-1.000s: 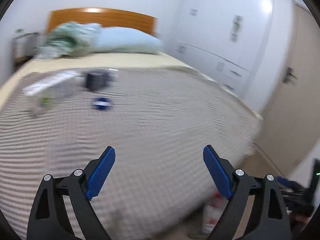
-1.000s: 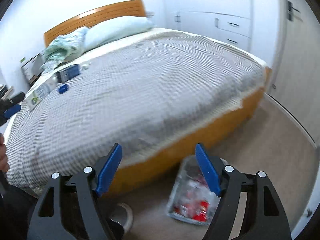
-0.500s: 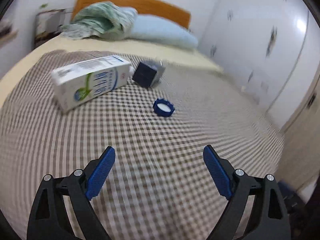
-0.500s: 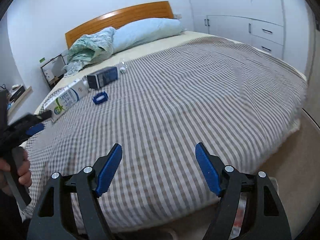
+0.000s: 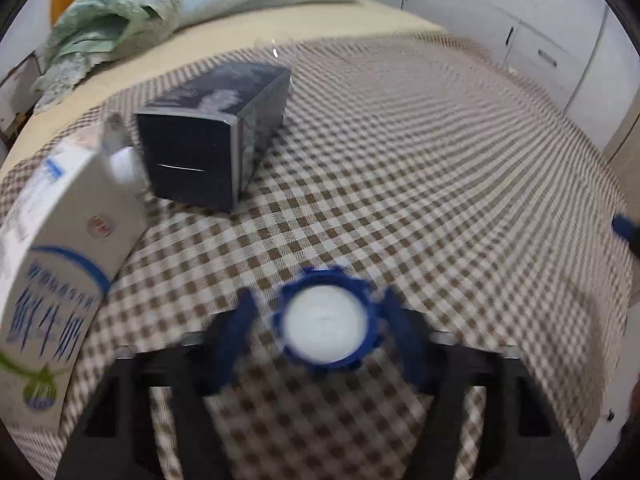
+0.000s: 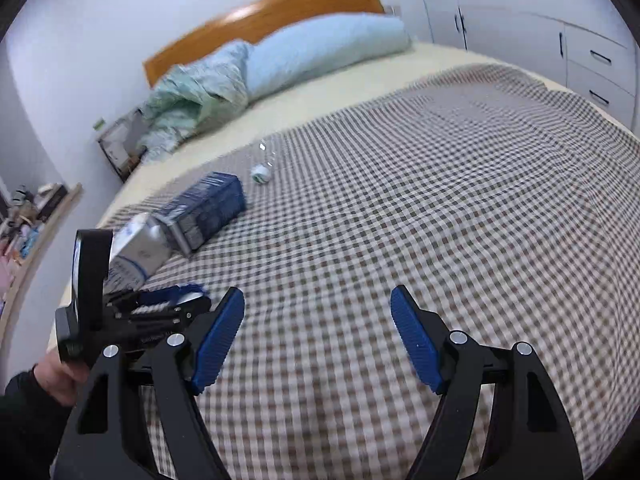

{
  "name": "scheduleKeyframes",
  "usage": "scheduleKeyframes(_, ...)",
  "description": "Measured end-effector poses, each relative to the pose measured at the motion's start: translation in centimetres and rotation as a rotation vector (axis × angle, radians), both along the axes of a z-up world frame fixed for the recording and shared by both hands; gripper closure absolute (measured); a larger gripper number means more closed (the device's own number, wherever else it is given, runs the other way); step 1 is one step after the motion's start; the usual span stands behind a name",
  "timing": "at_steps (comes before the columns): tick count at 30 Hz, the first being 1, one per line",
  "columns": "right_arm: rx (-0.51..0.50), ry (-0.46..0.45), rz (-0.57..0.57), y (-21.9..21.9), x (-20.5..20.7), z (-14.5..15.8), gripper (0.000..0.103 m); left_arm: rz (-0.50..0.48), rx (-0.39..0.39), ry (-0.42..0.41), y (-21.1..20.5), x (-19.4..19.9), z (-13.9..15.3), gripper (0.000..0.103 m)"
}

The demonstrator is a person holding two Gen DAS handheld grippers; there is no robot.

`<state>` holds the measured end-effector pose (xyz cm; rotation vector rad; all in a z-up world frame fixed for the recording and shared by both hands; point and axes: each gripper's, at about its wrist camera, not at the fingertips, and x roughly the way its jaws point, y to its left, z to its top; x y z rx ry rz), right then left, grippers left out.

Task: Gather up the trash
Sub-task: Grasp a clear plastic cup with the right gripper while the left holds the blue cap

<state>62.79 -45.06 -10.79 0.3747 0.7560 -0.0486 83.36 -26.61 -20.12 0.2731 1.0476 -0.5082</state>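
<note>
One round blue plastic cap with a notched rim and white inside (image 5: 326,322) lies open side up on the brown-and-white checked bed cover (image 5: 420,200), between the blurred blue fingers of the left tool (image 5: 320,340); its jaws are closing around the cap and a gap shows on each side. The right tool (image 6: 318,340) stands wide over bare cover, nothing between its fingers. Just beyond the cap lie two cartons: one white milk carton with blue lettering (image 5: 56,280) on its side at the left, and one dark blue rectangular carton (image 5: 212,140) touching its top end. Farther off is one small clear bottle with a white cap (image 6: 264,166), then one pale blue pillow (image 6: 328,52) and one crumpled green quilt (image 6: 196,96) against the wooden headboard (image 6: 260,20)
</note>
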Motion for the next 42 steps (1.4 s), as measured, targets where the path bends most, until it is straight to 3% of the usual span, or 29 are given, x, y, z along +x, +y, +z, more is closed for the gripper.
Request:
scheduleKeyframes(4,-0.036,0.113,0.051,0.2,4.0,1.0,0.031,0.042,-0.041,0.059,0.7,1.4,1.0,0.052)
scheduleKeyframes(11,-0.105,0.221,0.161,0.9,15.2,2.6,0.031,0.14,-0.14,0.048,7.6,5.1,7.8,0.052)
scheduleKeyframes(17,-0.06,0.348,0.278,3.8,29.3,0.4,0.031,0.28,-0.168,0.03,16.7,10.9,11.7,0.052)
scheduleKeyframes(20,-0.123,0.411,0.255,5.6,36.1,-0.1,0.031,0.325,-0.171,0.023,19.0,12.6,12.5,0.052)
scheduleKeyframes(22,-0.11,0.418,0.2,6.5,39.6,-0.3,0.031,0.344,-0.176,0.017,20.7,12.9,12.8,0.052)
scheduleKeyframes(25,-0.182,0.547,0.209,8.6,43.8,-2.8,0.031,0.359,-0.175,0.023,22.4,13.5,12.3,0.052)
scheduleKeyframes(27,-0.235,0.59,0.166,8.9,45.0,-4.2,0.031,0.361,-0.173,0.039,23.4,13.3,12.2,0.052)
scheduleKeyframes(30,-0.233,0.615,0.144,8.4,45.7,-5.7,0.032,0.349,-0.164,0.049,23.8,12.9,11.1,0.052)
scheduleKeyframes(31,-0.224,0.604,0.141,8.3,45.6,-5.7,0.04,0.346,-0.158,0.05,23.8,12.7,10.8,0.052)
scheduleKeyframes(34,-0.18,0.539,0.137,7.8,44.7,-4.9,0.04,0.332,-0.135,0.045,23.7,11.6,10.5,0.052)
scheduleKeyframes(42,-0.18,0.454,0.15,5.7,38.6,-1.7,0.042,0.293,-0.141,0.011,20.9,10.5,12.5,0.052)
